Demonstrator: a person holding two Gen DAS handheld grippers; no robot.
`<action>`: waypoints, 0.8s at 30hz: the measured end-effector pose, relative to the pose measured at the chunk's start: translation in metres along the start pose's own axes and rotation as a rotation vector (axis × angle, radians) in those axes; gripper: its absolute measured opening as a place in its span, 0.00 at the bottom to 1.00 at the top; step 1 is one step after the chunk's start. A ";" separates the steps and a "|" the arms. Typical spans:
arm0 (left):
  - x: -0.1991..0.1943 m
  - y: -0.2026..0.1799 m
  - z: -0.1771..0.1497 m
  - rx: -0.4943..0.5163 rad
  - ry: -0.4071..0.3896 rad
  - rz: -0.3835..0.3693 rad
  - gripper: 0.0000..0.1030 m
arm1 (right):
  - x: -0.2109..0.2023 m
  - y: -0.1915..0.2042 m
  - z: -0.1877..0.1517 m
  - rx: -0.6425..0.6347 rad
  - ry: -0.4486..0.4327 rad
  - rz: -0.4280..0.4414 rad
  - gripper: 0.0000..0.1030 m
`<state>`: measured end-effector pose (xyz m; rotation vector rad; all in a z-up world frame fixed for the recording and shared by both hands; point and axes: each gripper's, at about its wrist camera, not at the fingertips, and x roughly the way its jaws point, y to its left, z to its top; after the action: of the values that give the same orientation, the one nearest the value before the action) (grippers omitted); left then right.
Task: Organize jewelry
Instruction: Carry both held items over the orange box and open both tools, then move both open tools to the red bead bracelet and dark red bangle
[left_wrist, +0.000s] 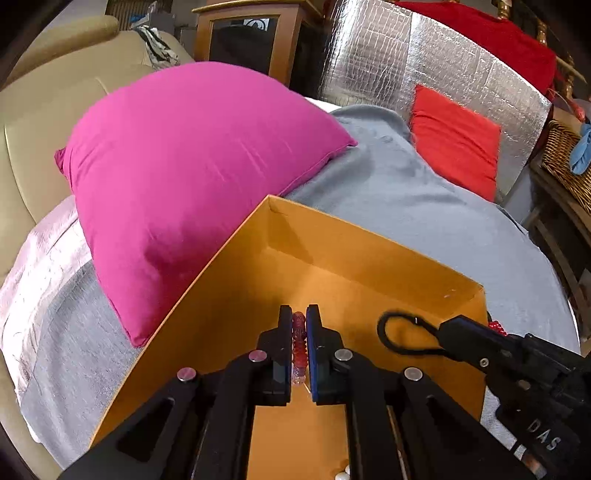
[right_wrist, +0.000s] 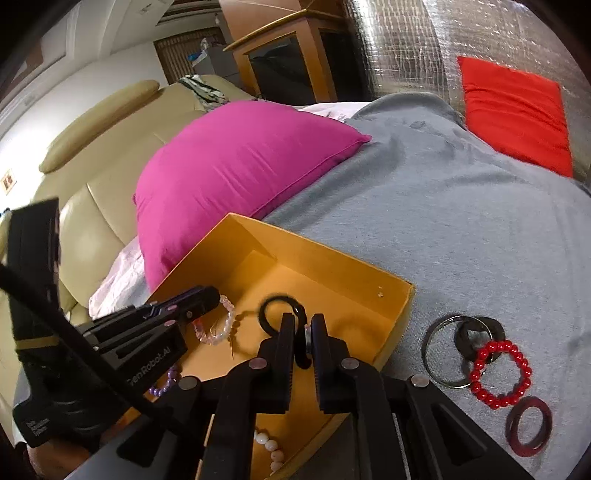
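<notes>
An open orange box (left_wrist: 332, 243) (right_wrist: 369, 280) lies on a grey blanket. My left gripper (left_wrist: 299, 321) is shut on a pink beaded bracelet (left_wrist: 299, 339) (right_wrist: 225, 317) and holds it over the box. My right gripper (right_wrist: 303, 325) (left_wrist: 454, 328) is shut on a black ring bangle (right_wrist: 273, 302) (left_wrist: 388, 332), also over the box. Purple beads (right_wrist: 166, 380) and white beads (right_wrist: 269, 446) lie inside the box. On the blanket to the right lie a red bead bracelet (right_wrist: 502, 373), a silver bangle (right_wrist: 432, 347), a dark ring (right_wrist: 495, 328) and a maroon bangle (right_wrist: 528, 428).
A magenta pillow (left_wrist: 192, 177) (right_wrist: 236, 177) leans against the box's left side. A red cushion (left_wrist: 454, 144) (right_wrist: 513, 110) rests against a silver foil panel (left_wrist: 424, 62) at the back. A beige sofa (right_wrist: 96, 177) is to the left, a wicker basket (left_wrist: 565, 162) to the right.
</notes>
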<state>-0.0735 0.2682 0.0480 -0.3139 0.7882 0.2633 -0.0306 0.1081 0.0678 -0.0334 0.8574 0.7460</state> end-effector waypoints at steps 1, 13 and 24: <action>0.000 0.001 0.000 -0.005 0.002 0.000 0.07 | 0.001 -0.003 0.001 0.018 0.009 0.010 0.13; -0.025 0.000 0.009 -0.049 -0.088 -0.078 0.19 | -0.041 -0.049 0.005 0.169 -0.105 0.039 0.46; -0.047 -0.020 0.010 -0.049 -0.127 -0.111 0.27 | -0.090 -0.114 -0.009 0.243 -0.119 -0.087 0.46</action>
<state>-0.0920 0.2478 0.0924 -0.3816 0.6375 0.1965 -0.0054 -0.0322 0.0943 0.1879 0.8226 0.5531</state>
